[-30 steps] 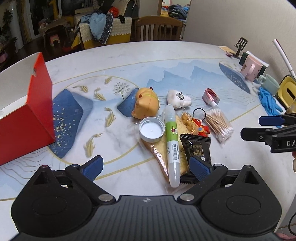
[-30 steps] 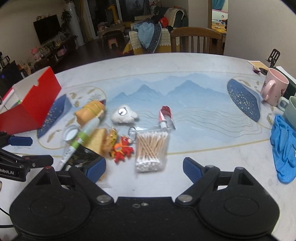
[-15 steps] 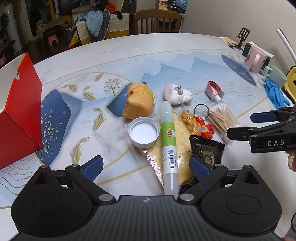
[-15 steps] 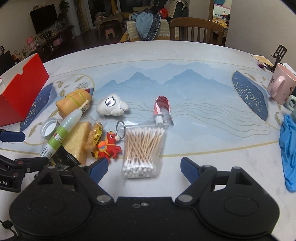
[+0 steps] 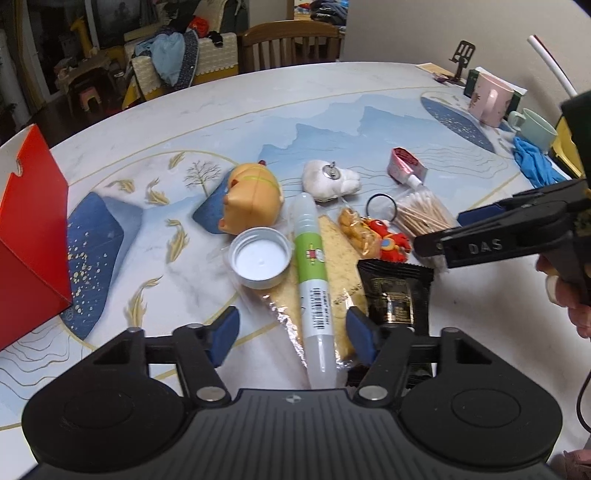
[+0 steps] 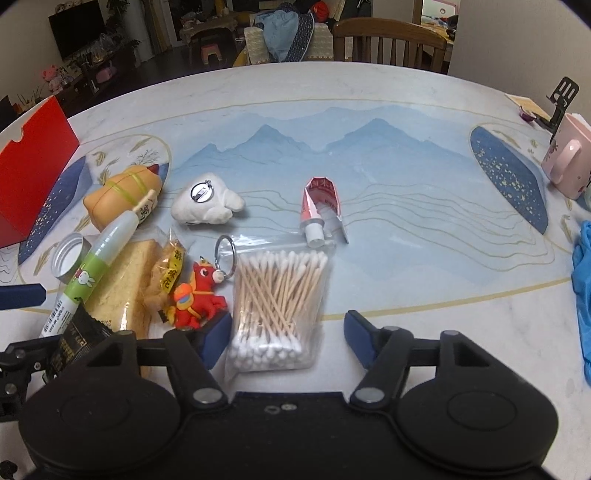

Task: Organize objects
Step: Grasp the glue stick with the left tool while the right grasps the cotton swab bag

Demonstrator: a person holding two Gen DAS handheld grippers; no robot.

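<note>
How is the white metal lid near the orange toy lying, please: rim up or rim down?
Rim up. The lid lies on the table with its open side facing upward: its threaded wall and white inner floor show, and it is empty.

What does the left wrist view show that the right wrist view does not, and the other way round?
Only the left wrist view shows the green cup, a hand and the whole black snack packet. Its own claw, the left claw, is closing around the white pen, not yet pressing it.

Only the right wrist view shows the television. Its own claw, the right claw, is closing around the bag of cotton swabs.

Both show the red box, the bottle cap, the red horse keychain and the pink mug.
</note>
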